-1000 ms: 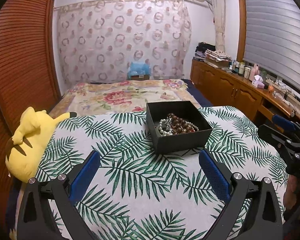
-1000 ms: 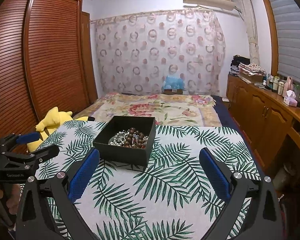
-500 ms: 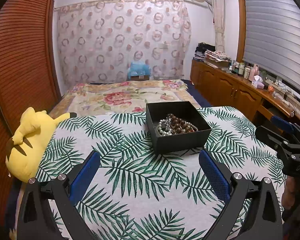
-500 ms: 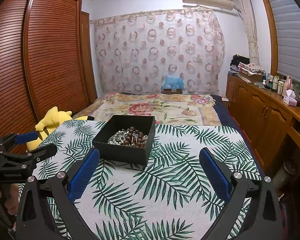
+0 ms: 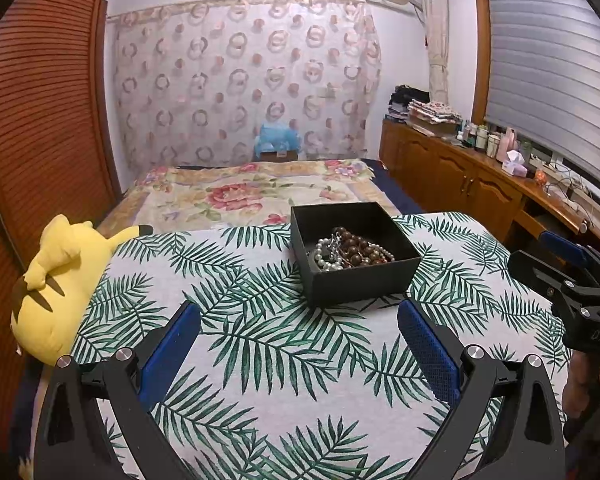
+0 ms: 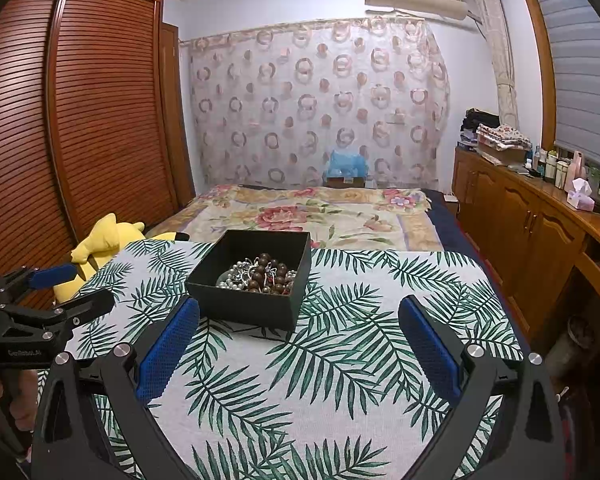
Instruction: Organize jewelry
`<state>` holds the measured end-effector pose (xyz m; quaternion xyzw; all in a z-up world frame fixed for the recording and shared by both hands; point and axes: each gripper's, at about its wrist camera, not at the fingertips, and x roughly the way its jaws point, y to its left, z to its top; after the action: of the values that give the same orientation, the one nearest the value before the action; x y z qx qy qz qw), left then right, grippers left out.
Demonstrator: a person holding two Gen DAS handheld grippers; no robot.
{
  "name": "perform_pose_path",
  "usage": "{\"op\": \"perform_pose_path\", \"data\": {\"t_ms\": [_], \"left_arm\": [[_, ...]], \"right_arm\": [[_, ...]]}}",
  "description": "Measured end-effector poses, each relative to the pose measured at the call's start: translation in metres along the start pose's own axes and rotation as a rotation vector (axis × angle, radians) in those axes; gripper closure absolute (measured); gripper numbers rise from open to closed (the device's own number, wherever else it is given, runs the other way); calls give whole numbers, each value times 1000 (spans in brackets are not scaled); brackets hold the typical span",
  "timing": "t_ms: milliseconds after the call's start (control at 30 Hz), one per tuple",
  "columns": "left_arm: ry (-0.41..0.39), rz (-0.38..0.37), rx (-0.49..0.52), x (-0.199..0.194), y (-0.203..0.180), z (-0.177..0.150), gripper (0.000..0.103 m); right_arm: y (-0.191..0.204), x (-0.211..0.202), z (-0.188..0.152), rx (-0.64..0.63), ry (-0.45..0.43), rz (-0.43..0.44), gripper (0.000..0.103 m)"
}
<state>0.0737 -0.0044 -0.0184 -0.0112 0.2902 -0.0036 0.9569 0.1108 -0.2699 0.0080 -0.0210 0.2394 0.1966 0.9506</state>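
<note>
Both hand-held grippers hang low over the near edge of the desk [image 5: 260, 380], jaws spread wide, nothing between the blue pads. The left hand-held gripper [image 5: 298, 350] has the box [image 5: 360, 280] straight ahead and a touch to its right; the right hand-held gripper [image 6: 298, 344] sees the same box [image 6: 248, 304] ahead and to its left. So the box sits between the two, near the far edge of the leaf-print cloth, and neither tool looks clearly nearer.

The box is black, square, lidless, turned slightly so one corner points toward the grippers. Inside, the jewelry [image 6: 260, 276] lies in one heap against the near wall: brown wooden beads, a white pearl strand, some silver pieces, all tangled together. Nothing lies loose on the cloth.

That fits jewelry gathered into the box, or a pile waiting to be sorted out; the scene does not say which. A yellow plush [image 5: 56, 284] rests off the left edge.
</note>
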Motion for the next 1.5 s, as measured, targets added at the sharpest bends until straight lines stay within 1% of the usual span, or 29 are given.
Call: {"op": "perform_pose_path", "data": {"t_ms": [1333, 1500], "left_arm": [[-5, 0, -2, -3, 0, 0, 8], [-4, 3, -3, -6, 0, 5, 8]], "right_arm": [[-2, -1, 0, 3, 0, 0, 3], [-2, -1, -1, 3, 0, 1, 3]]}}
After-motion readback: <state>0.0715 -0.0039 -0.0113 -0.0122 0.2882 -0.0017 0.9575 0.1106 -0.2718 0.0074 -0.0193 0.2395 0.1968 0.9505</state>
